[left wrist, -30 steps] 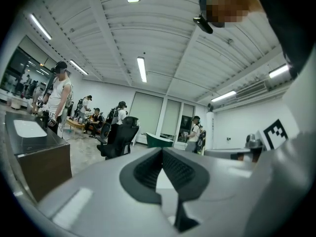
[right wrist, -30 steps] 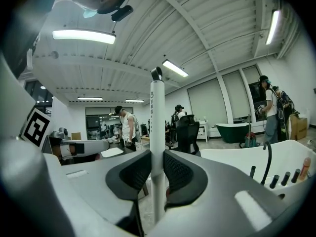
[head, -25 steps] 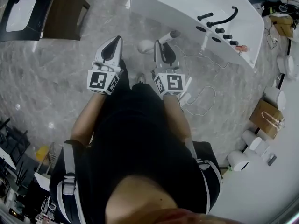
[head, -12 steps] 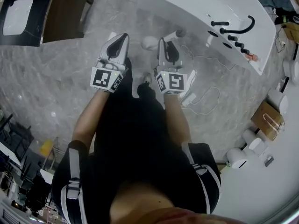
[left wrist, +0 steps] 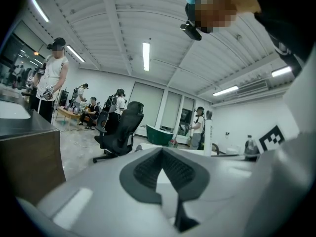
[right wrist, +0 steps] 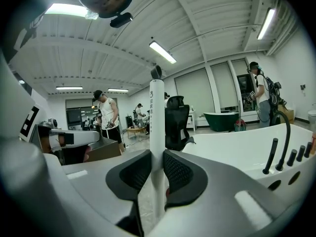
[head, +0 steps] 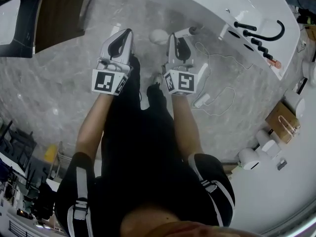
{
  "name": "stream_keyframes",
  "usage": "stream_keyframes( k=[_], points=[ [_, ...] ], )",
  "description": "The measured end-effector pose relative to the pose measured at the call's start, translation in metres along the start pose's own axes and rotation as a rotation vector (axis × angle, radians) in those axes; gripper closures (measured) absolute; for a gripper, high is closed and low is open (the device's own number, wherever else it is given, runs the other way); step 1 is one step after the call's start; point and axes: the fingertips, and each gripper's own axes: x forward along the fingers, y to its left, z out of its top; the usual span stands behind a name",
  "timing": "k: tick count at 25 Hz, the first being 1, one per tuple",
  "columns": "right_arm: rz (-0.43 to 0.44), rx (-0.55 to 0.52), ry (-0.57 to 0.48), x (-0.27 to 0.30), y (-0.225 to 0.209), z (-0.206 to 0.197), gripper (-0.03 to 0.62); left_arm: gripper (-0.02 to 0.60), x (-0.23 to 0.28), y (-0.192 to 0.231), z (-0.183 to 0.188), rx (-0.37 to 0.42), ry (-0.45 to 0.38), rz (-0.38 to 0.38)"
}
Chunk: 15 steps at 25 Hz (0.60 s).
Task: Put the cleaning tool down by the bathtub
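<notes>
Clamping cleaning tool [right wrist: 157, 113] beside bathtub [right wrist: 237, 143]: right gripper [right wrist: 157, 170].

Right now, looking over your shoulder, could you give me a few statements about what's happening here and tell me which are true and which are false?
1. The right gripper is clamped on the white cleaning tool by its handle. True.
2. The left gripper grips the tool too. False: its jaws are together with nothing between them.
3. The faucet fittings on the bathtub are black. True.
4. The cleaning tool lies inside the bathtub. False: it is outside the tub, held in the right gripper.
</notes>
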Motion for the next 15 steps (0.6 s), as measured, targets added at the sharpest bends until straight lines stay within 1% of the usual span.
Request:
stream_keyframes(
  k=[9, 15],
  points=[
    [-0.001, 0.000, 0.037, 0.050, 0.002, -0.064, 0.514, 0.573, 0.026, 0.038, -0.050, -0.019, 0.026, -0.006],
    [-0.013, 0.028, 0.035, 0.086, 0.000, -0.109, 0.514, 0.574, 0.045, 0.058, -0.080, -0.023, 0.029, -0.027]
  ],
)
